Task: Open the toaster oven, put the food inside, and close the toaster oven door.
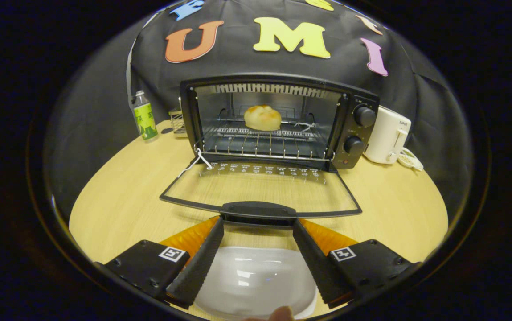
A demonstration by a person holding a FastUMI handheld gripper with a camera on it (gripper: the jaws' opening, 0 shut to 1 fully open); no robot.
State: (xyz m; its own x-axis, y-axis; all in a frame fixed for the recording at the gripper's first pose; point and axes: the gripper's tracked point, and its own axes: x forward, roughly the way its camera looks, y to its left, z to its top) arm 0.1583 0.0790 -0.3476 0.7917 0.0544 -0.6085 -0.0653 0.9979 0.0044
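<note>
Step in hand: closing the door; bun (pixel 262 117) already on the rack (pixel 264 141) inside the toaster oven (pixel 278 122), door (pixel 260 189) dropped flat toward the claw
Claw: claw (pixel 258 227) spread wide, gripping nothing; fingertips either side of the door handle (pixel 258 211), just under its ends, contact not certain
Advice for the lift: get both fingers under the handle or pinch it squarely at the middle, then swing up along the hinge arc rather than pushing straight ahead; straight push likely to shove the oven back across the table
Watch: white string (pixel 195 161) hanging at the left hinge corner, could get caught as the door shuts; finish with a firm press until the door seats
Plate: empty white plate (pixel 256 281) directly below and between the fingers, just short of the door; keep claw clear of it on the way up
Table: pale wood table (pixel 117 196), round-fronted, smooth, low grip for the oven feet by judgement
Room: green-labelled bottle (pixel 145 117) left of the oven, small wire rack (pixel 177 121) beside it, white appliance (pixel 387 134) with coiled cord (pixel 411 159) to the right, black cloth wall (pixel 104 102) behind
Other: fingertip of a person (pixel 281 314) at the plate's near rim
</note>
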